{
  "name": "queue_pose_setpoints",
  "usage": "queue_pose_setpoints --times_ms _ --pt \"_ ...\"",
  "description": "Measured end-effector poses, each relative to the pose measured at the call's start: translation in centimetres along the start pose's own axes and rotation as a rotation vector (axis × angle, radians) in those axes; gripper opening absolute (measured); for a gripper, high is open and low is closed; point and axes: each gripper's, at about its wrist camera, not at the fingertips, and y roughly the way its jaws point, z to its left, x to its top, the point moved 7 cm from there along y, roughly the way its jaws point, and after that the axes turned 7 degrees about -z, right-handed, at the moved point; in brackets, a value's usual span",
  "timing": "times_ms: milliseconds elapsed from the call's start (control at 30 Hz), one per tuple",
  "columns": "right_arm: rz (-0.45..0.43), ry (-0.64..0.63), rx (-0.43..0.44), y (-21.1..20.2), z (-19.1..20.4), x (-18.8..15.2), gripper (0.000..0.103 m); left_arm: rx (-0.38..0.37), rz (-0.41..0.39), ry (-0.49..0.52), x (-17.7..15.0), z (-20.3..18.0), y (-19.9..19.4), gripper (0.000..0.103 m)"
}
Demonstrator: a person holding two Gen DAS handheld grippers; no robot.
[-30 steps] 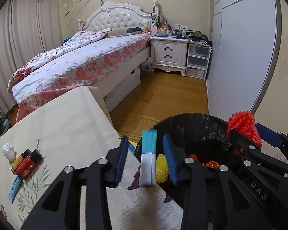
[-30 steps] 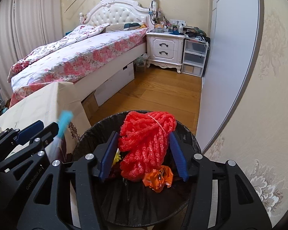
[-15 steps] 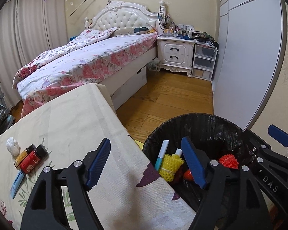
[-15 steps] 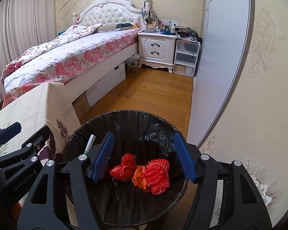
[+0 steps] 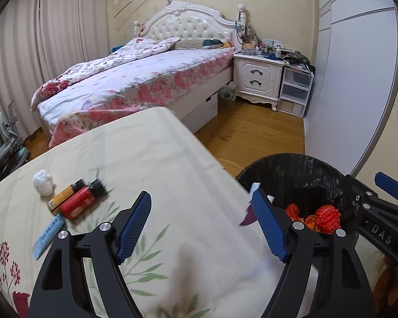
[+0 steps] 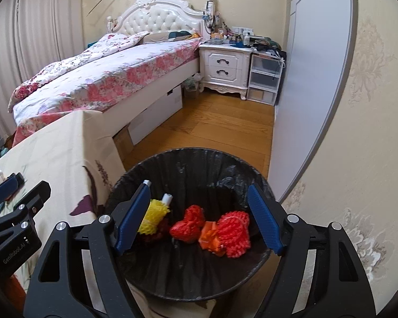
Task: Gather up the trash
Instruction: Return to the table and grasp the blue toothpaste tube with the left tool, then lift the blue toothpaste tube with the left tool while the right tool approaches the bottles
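Left gripper (image 5: 200, 225) stood wide and empty over the tablecloth (image 5: 151, 159); its jaws had just been opening. Right gripper (image 6: 199, 218), jaws just opened too, hung empty above the lined bin (image 6: 225, 160), red netting (image 6: 234, 229) below it. Remaining bottles (image 5: 78, 202) and tissue wad (image 5: 43, 182) lay ahead-left: round bottles may roll off if nudged.

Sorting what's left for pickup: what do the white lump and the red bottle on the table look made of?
White lump: probably crumpled tissue or soft paper, matte, with creased folds. Red bottle: looks like plastic or metal with a glossy printed red wrap and black cap; blur leaves it open.
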Motion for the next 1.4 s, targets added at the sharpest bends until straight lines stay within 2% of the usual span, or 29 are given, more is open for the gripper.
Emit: queue_pose_setpoints --times_ms 133,367,567,733,867,967,1133,1233,1400 --pt "0.011 -0.020 0.061 -0.5 2.7 -0.3 0.074 0.040 0.013 -0.023 -1.0 2.8 -0.9 0.076" --pt "0.035 -0.096 0.159 -0.9 8.7 -1.1 0.074 0.167 0.045 -0.079 -3.2 10.0 -2.5 0.076" --pt "0.065 -0.157 0.243 -1.1 13.9 -2.2 0.074 0.265 0.109 -0.149 -5.1 16.3 -2.4 0.076" --pt "0.081 -0.199 0.282 -1.3 17.0 -3.0 0.074 0.229 0.188 -0.181 -6.3 18.2 -1.2 0.076" --pt "0.090 -0.221 0.296 -1.4 18.4 -3.4 0.074 0.193 0.220 -0.180 -6.4 18.5 -0.3 0.076" --pt "0.095 -0.231 0.299 -1.4 18.9 -3.7 0.074 0.165 0.219 -0.174 -6.3 18.6 -0.1 0.067" --pt "0.103 -0.237 0.301 -1.1 19.4 -4.0 0.074 0.135 0.193 -0.130 -6.3 18.1 -0.5 0.039" --pt "0.106 -0.239 0.302 -1.0 19.5 -4.1 0.074 0.129 0.184 -0.097 -6.3 17.6 -0.6 0.028" --pt "0.106 -0.239 0.302 -1.1 19.5 -4.2 0.074 0.120 0.181 -0.079 -6.6 17.1 -1.2 0.025"
